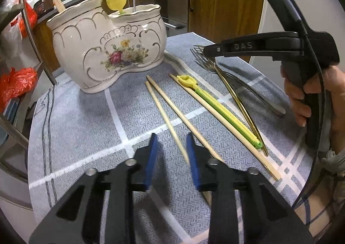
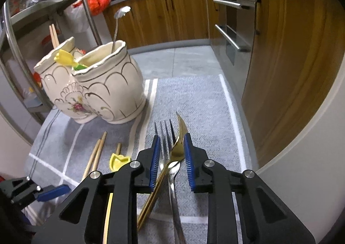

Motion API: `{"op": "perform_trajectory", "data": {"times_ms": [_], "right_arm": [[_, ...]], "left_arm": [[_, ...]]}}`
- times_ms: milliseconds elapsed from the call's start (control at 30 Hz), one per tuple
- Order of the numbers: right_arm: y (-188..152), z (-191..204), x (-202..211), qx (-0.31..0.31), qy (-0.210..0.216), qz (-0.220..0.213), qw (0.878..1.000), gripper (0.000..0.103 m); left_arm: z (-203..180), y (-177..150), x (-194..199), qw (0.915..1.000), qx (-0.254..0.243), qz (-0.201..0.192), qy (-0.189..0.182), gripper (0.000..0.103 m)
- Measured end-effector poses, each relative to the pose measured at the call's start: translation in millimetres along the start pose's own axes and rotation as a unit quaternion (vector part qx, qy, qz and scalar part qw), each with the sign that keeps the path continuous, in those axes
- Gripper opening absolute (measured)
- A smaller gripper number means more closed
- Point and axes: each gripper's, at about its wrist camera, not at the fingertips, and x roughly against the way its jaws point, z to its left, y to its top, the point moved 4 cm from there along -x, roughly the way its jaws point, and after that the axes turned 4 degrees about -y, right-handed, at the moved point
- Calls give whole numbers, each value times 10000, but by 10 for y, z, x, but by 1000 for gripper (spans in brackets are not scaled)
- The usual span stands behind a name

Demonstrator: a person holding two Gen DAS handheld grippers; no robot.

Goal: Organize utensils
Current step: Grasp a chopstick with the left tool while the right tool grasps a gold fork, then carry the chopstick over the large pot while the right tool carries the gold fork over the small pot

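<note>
A grey cloth (image 1: 90, 119) with white lines covers the table. On it stand a cream two-part holder (image 1: 105, 43) and — beside it — wooden chopsticks (image 1: 170, 110), a yellow-green utensil (image 1: 220, 112), a gold fork (image 2: 179, 147) and a silver fork (image 2: 165, 136).

We count three loose wooden chopsticks (image 1: 163, 112) on the cloth, plus two more (image 2: 54, 36) standing in the holder. We see two forks, one gold (image 2: 179, 142) and one silver (image 2: 165, 136), and two yellow-green utensils, one lying (image 1: 217, 108), one upright (image 1: 116, 1). We see one spoon (image 2: 120, 20) and one two-compartment ceramic holder (image 1: 107, 50).
</note>
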Motion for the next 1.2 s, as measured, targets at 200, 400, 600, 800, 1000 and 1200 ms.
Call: {"op": "perform_trajectory", "data": {"times_ms": [200,400,600,800,1000,1200], "right_arm": [[40,-76,-100,-188,71,73,9998,15],[10,-122,-88,-309,204,47,9993,14],[36,-161,47,-358,404,-149,9984,8],[95,-111,274,-376,716,-471,9956,5],[137,-11,634,-226,1161,-1129,9865,4],[148,76,923,-57,1258,-1726,9769,4]], "left_arm": [[110,40,-32,9999,-28,64,85,19],[238,120,-110,9998,148,66,90,19],[297,157,-98,9999,79,110,-4,5],[338,145,-23,10000,47,15,-76,4],[338,113,244,9988,-76,-456,-155,4],[400,74,507,9934,-85,-1097,-328,4]]}}
